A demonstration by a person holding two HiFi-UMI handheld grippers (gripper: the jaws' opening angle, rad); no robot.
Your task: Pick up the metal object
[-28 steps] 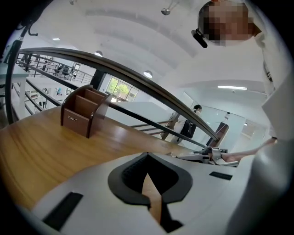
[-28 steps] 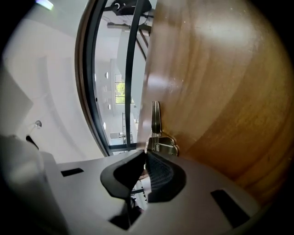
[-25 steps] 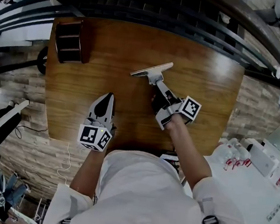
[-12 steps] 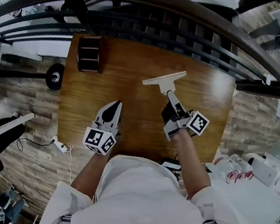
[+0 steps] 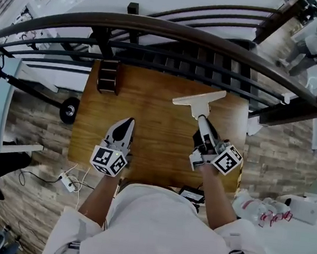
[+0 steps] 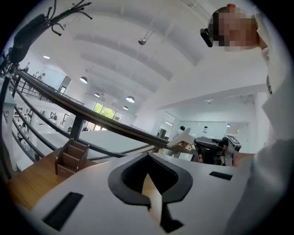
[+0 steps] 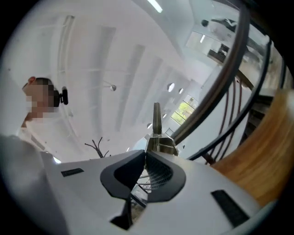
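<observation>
The metal object (image 5: 198,99) is a T-shaped tool with a flat pale blade and a thin handle. My right gripper (image 5: 202,127) is shut on the handle and holds it above the far right part of the wooden table (image 5: 149,111). In the right gripper view the metal object (image 7: 156,120) sticks up from between the jaws of the right gripper (image 7: 146,155), tilted toward the ceiling. My left gripper (image 5: 126,123) hovers over the table's near left part, shut and empty. In the left gripper view the left gripper (image 6: 148,159) has its tips together, and the metal object (image 6: 183,136) shows to the right.
A brown wooden stepped organizer (image 5: 108,76) stands at the table's far left corner, also seen as the organizer (image 6: 71,158). A dark curved railing (image 5: 185,36) runs just beyond the table. White equipment (image 5: 302,209) lies on the floor at the right.
My right gripper has carried the metal object rightward and up off the table. The head view has pulled back, so the table looks smaller. The left gripper has hardly moved.
</observation>
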